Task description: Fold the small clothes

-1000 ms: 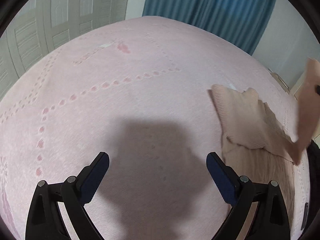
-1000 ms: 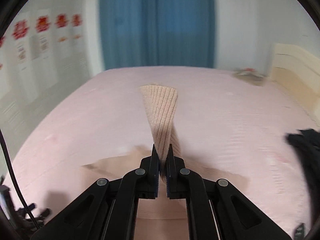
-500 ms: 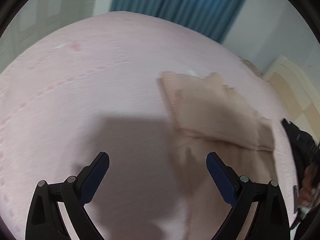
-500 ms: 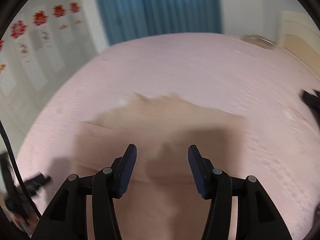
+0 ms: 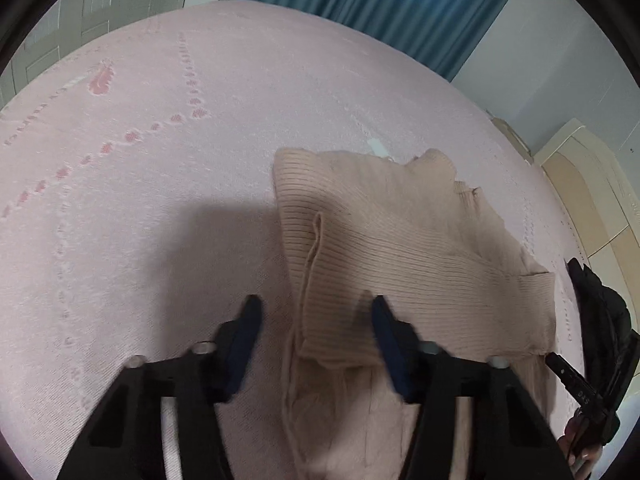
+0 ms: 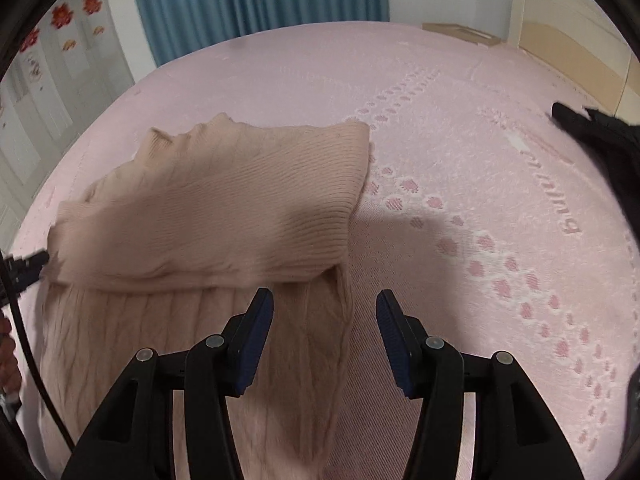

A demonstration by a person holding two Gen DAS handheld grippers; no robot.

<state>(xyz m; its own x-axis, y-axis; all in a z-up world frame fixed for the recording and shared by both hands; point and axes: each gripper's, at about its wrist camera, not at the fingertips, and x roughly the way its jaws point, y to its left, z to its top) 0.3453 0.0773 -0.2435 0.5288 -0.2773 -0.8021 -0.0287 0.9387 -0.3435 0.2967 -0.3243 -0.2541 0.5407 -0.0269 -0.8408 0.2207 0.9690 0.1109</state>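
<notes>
While the beige sweater (image 5: 400, 248) lies folded on the pink bedspread (image 5: 160, 160), the left gripper (image 5: 316, 316) is closing over its edge, pads apart; the right gripper (image 6: 325, 312) stands open above its other edge.

Both wrist views look steeply down along their fingers, close over the pink bed (image 5: 160, 160). Left view faces the sweater's (image 5: 400, 240) left edge, right view its right edge; both share that folded sweater.
</notes>
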